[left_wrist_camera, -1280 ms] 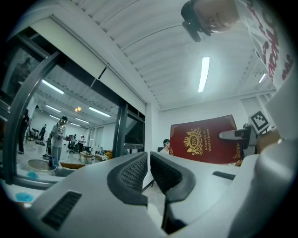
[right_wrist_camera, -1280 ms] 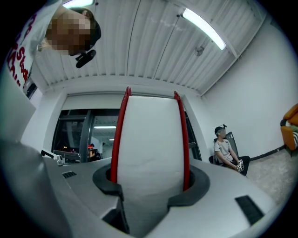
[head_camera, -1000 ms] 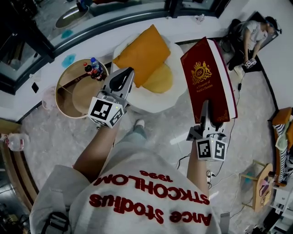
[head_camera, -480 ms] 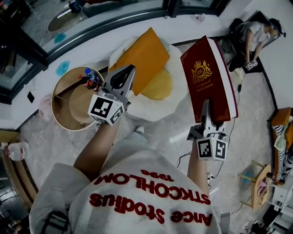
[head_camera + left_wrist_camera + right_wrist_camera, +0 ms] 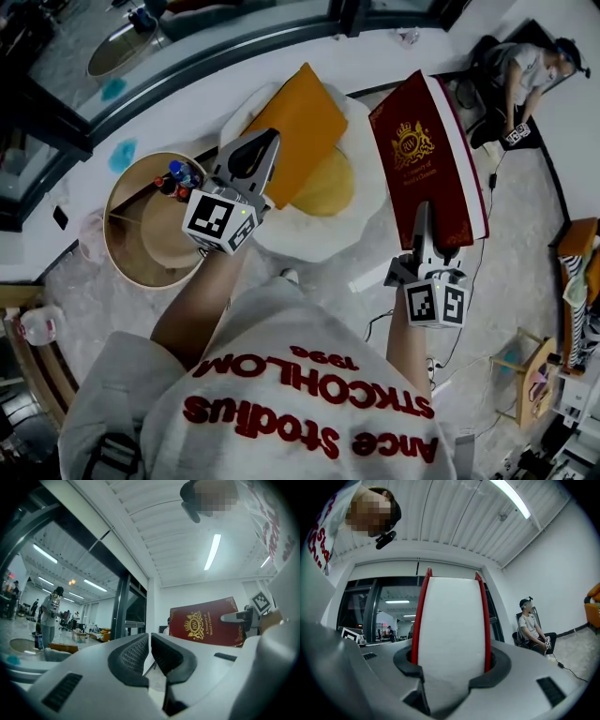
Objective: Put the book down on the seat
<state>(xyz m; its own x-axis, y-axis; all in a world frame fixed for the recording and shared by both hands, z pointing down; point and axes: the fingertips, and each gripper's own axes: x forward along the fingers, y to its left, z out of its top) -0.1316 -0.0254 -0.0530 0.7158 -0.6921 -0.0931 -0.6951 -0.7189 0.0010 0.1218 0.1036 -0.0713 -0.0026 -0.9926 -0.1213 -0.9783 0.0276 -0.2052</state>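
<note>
Two hand-held grippers are up in front of the person. The right hand-held gripper (image 5: pixel 424 225) is clamped on the lower edge of a book (image 5: pixel 422 159). In the right gripper view its dark pads (image 5: pixel 408 660) press on both red covers, with the white page block (image 5: pixel 452 620) bulging between them. The book stands out from that hand-held gripper roughly along its jaws, front cover tilted toward the person's left. It is in the air over the pale marbled floor (image 5: pixel 525 244), just to the right of the seat (image 5: pixel 300 234) in the head view, and not resting on it. The left hand-held gripper (image 5: pixel 255 157) hangs above the seat's near-left edge. Its ribbed jaws are drawn together with nothing between them.

The book's lower end is hidden inside the right jaws. The small gold lettering under its crest is hard to read from the head view. The left hand-held gripper and two cushions cover much of the seat.

The book is a thick hardback in dark red with a gold crest and gold corner ornaments. The seat is round, white and softly padded. On it lie a square orange cushion (image 5: pixel 300 122) and a rounder yellow one (image 5: pixel 323 183). To its left stands a round wooden worktop (image 5: pixel 155 239) with a raised rim, carrying a few small bottles (image 5: pixel 178 176). A seated person (image 5: pixel 516 70) is at the far right, by the wall.
</note>
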